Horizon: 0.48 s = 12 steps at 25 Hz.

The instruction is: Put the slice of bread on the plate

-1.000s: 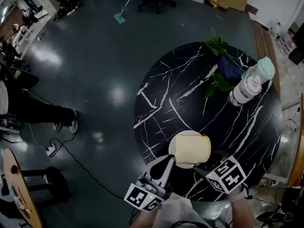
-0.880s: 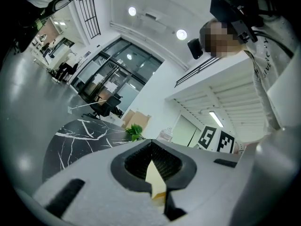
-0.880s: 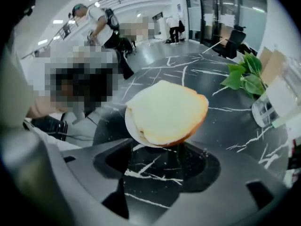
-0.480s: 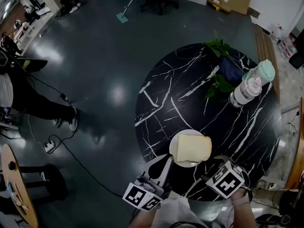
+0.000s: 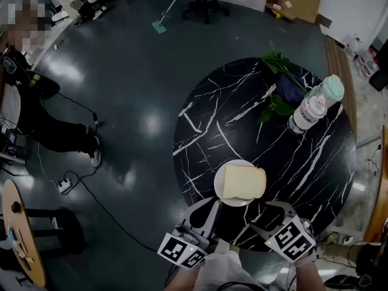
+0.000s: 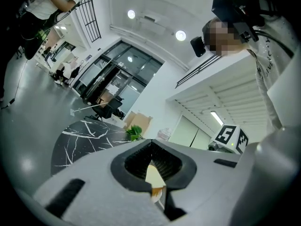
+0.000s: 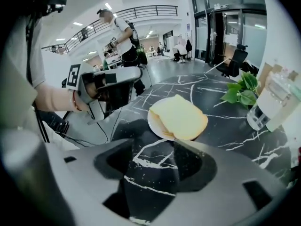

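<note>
On the table (image 5: 206, 120), near its front edge, the bread (image 5: 244, 182) lies flat on the plate (image 5: 218, 183), overhanging the right rim. Just short of it, the left gripper (image 5: 211, 208) has its jaws pressed together on nothing. The right gripper (image 5: 267, 217) hovers with jaws wide apart, empty. A bottle (image 5: 306, 111) stands well beyond.

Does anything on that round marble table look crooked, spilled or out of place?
Only a small thing: the bread slice lies flat on the plate but sits off-centre. Its right edge hangs past the rim, while bare plate shows on the left. Nothing looks spilled or broken on the table.
</note>
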### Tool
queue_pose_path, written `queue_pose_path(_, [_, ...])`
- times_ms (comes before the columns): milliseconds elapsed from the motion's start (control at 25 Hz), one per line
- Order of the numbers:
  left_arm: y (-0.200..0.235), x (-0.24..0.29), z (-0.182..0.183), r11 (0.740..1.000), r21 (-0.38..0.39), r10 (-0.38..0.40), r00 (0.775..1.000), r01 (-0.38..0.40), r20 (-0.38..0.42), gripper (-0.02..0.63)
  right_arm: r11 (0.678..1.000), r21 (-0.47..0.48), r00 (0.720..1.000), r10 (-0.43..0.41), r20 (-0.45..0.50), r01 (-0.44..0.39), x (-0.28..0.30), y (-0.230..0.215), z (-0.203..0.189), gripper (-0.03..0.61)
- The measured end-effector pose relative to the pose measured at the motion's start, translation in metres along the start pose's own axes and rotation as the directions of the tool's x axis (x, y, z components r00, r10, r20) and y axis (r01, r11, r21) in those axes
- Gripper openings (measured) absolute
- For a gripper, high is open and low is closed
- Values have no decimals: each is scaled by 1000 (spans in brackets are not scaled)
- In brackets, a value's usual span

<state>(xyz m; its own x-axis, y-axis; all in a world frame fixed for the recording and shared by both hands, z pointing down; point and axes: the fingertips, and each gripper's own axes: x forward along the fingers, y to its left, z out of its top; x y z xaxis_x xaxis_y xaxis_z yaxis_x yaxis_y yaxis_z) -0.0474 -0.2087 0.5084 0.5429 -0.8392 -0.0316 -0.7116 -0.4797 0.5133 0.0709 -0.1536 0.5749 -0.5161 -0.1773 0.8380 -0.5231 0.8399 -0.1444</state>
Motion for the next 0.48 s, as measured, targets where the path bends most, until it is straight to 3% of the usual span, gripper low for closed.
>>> queue_pose_path(80, [-3,-4,-3,1000,2,12,1000,-12,-5,8,1000,19,997,-13,82,11,-9,4,7,247])
queue_pose_path(160, [-7,-9,-4,1000,7,24,1000,-24,-7,8,999,47,984,-36,177,28,-21,6,16,102])
queue_pose_path(200, [-10,-11,-4,1000,13,25,1000,-25,-8,8,998,56,974,-43,223,32,-27,8,20,72])
queue_pose_path(280, [-19,-14,-3,999,31,18,1000,-18,-14,8,998,61,950,-50,308,32,-40,14,29,35])
queue_pose_path(480, [-47,-20,4,996,87,-1,1000,3,-21,8,996,84,867,-55,496,16,-71,32,54,20])
